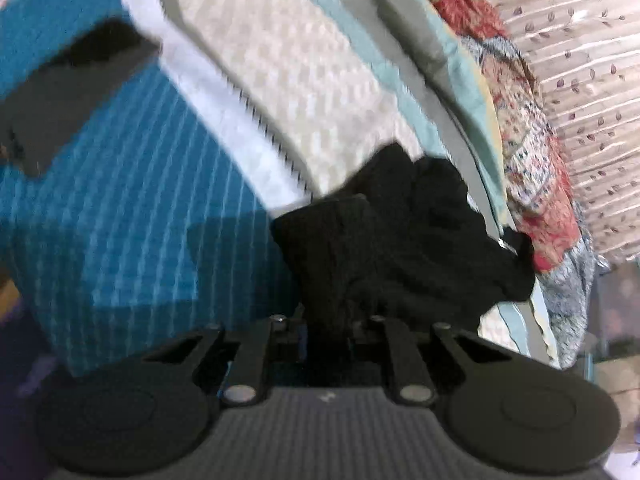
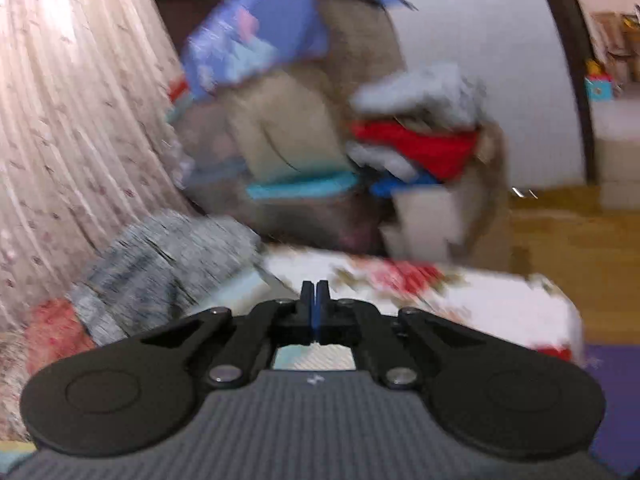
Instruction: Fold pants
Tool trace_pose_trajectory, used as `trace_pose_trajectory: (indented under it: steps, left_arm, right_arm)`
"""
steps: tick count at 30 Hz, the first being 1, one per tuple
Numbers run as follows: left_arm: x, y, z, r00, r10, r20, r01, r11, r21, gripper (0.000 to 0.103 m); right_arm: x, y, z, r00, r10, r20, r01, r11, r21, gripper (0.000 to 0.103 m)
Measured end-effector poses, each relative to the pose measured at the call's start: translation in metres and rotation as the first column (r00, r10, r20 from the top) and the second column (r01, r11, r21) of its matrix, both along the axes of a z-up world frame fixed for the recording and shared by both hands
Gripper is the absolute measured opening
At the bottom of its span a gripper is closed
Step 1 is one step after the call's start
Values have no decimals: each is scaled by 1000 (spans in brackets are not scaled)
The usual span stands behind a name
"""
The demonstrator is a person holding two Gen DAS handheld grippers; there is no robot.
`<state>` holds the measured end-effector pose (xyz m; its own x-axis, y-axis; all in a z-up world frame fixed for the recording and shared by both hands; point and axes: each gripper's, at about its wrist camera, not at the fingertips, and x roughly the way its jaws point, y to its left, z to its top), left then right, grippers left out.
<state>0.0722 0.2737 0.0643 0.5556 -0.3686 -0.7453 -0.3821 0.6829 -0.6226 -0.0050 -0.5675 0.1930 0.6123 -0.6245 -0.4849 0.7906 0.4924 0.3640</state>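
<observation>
The black pants [image 1: 404,240] lie bunched on the bed in the left wrist view, over the blue striped cover [image 1: 132,216] and a cream quilted blanket [image 1: 288,80]. My left gripper [image 1: 326,320] is shut on a fold of the pants, which hides its fingertips. My right gripper [image 2: 315,300] is shut with nothing between its fingers, held in the air above the bed's edge; the pants do not show in that blurred view.
A dark flat object [image 1: 68,92] lies on the blue cover at the left. Folded blankets [image 1: 520,128] and a leaf-patterned curtain [image 1: 580,80] are at the right. The right wrist view shows an armchair piled with clothes [image 2: 340,120], a grey cloth [image 2: 160,264] and wooden floor [image 2: 580,240].
</observation>
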Motion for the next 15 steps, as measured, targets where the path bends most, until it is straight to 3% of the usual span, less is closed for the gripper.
trace_pose_trajectory:
  steps: [3,8,10,11,12,15]
  left_arm:
    - [-7,-6,-2,1000,-8,-2,8,999,35,13]
    - [-9,-4,-2,1000,1,-6,-1,1000,9,13]
    - [-8,-7,0,1000,-4,-11,4,1000,24,13]
    - [-7,-8,2,1000,-6,-16,7,1000,30,13]
    - [-5,-9,2,1000,-7,-21,8,999,34,13]
    - [-3,-11,4,1000,-6,-26,7,999,38,13]
  right_arm:
    - [-37,8,-32,1000,11,21,-13,995,98,7]
    - [-99,46,-74,994,113,-10,-110,980,165,13]
    - [-126,69,-86,985,172,-24,-166,973,159,31]
    - [-139,82,-96,979,197,-41,-188,968,166,53]
    - [-148,89,-101,974,218,-56,-206,963,175,64]
    - [-167,114,-133,967,250,-57,-226,936,270,67]
